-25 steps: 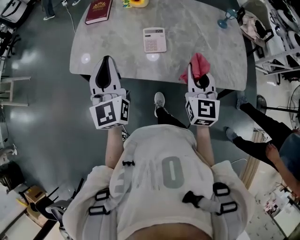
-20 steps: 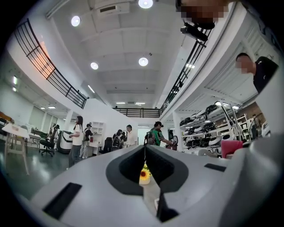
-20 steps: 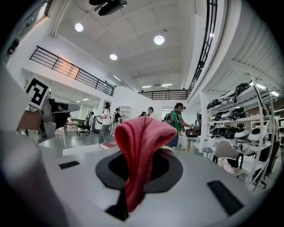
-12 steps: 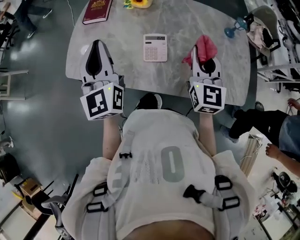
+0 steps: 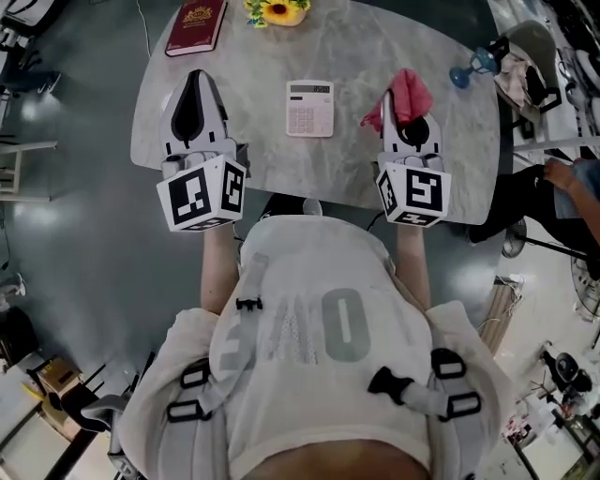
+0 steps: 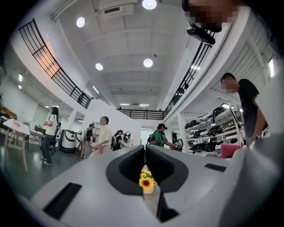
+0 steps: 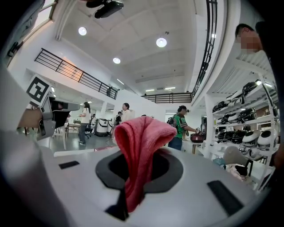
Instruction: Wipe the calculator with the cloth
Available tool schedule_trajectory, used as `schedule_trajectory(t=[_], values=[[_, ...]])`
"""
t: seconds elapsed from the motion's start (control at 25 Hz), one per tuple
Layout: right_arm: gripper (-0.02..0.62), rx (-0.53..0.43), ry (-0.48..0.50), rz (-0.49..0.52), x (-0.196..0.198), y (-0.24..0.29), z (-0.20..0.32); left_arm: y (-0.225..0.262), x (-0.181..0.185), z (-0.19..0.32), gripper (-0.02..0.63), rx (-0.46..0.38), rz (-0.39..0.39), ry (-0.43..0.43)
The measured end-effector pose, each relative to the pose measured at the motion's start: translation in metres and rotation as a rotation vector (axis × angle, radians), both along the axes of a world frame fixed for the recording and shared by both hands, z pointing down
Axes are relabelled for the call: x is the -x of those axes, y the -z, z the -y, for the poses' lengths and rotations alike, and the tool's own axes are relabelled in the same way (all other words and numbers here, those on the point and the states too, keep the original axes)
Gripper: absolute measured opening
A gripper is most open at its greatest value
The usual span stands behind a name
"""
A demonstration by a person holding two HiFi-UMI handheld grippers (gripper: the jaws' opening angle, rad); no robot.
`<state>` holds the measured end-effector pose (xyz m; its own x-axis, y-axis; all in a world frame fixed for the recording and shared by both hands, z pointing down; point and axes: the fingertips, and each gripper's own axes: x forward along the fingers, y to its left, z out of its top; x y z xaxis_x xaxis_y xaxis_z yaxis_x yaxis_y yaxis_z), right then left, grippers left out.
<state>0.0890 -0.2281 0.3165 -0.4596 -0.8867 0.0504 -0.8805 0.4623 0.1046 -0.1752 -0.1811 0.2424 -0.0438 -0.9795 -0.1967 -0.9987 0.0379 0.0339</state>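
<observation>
A white calculator (image 5: pixel 310 108) lies flat on the grey marble table (image 5: pixel 234 56), between my two grippers. My right gripper (image 5: pixel 394 97) is shut on a pink cloth (image 5: pixel 403 97), which bunches up above its tip to the right of the calculator. In the right gripper view the cloth (image 7: pixel 140 155) hangs folded out of the closed jaws. My left gripper (image 5: pixel 195 80) hovers over the table's left part, left of the calculator, shut and empty; its jaws meet with nothing between them in the left gripper view (image 6: pixel 145 153).
A dark red book (image 5: pixel 196 25) lies at the table's far left corner and a small pot of sunflowers (image 5: pixel 275 11) stands at the far edge. A blue glass object (image 5: pixel 472 67) sits at the far right edge. A person's hand and legs (image 5: pixel 553 187) are beside the table on the right.
Both grippers have moved forward from the near table edge to over the tabletop, the right one carrying the pink cloth. The calculator has stayed put.
</observation>
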Motion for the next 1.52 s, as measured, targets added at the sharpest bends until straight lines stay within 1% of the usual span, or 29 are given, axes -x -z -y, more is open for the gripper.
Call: schedule_trajectory(t=[0.2, 0.24, 0.28, 0.32, 0.36, 0.4, 0.48, 0.64, 0.8, 0.92, 1.04, 1.2, 1.36, 1.52], values=[[0.057, 0.005, -0.008, 0.005, -0.002, -0.003, 0.006, 0.006, 0.000, 0.007, 0.028, -0.023, -0.019, -0.025], [0.057, 0.009, -0.006, 0.005, -0.002, -0.005, 0.006, 0.009, 0.000, 0.008, 0.101, -0.032, -0.030, -0.039], [0.057, 0.012, -0.004, 0.005, -0.002, -0.006, 0.005, 0.011, 0.000, 0.011, 0.303, -0.040, -0.044, -0.056], [0.057, 0.015, -0.003, 0.005, -0.002, -0.008, 0.005, 0.013, 0.000, 0.015, 0.455, -0.047, -0.058, -0.072], [0.057, 0.017, -0.003, 0.005, -0.002, -0.009, 0.004, 0.013, 0.000, 0.019, 0.487, -0.052, -0.072, -0.084], [0.057, 0.018, -0.004, 0.005, -0.002, -0.010, 0.004, 0.013, 0.000, 0.021, 0.502, -0.051, -0.085, -0.091], [0.057, 0.021, -0.004, 0.008, -0.003, -0.011, 0.004, 0.012, 0.000, 0.024, 0.518, -0.043, -0.102, -0.095], [0.057, 0.022, -0.003, 0.005, -0.004, -0.012, 0.004, 0.001, -0.007, 0.026, 0.520, -0.005, -0.091, -0.108], [0.057, 0.027, -0.006, 0.006, -0.005, -0.013, 0.006, -0.014, -0.011, 0.034, 0.518, 0.060, -0.121, -0.135], [0.058, 0.036, -0.003, 0.004, -0.004, -0.016, 0.005, -0.036, -0.009, 0.044, 0.518, 0.130, -0.137, -0.126], [0.058, 0.047, 0.002, -0.002, -0.003, -0.021, 0.006, -0.081, -0.009, 0.055, 0.518, 0.254, -0.118, -0.116], [0.057, 0.060, -0.006, -0.008, -0.005, -0.027, 0.010, -0.154, -0.016, 0.063, 0.518, 0.442, -0.161, -0.121], [0.058, 0.067, -0.010, -0.009, -0.005, -0.029, 0.014, -0.213, -0.025, 0.063, 0.518, 0.617, -0.113, -0.142], [0.058, 0.081, -0.002, -0.025, -0.003, -0.034, 0.012, -0.262, -0.027, 0.058, 0.518, 0.757, -0.104, -0.145]])
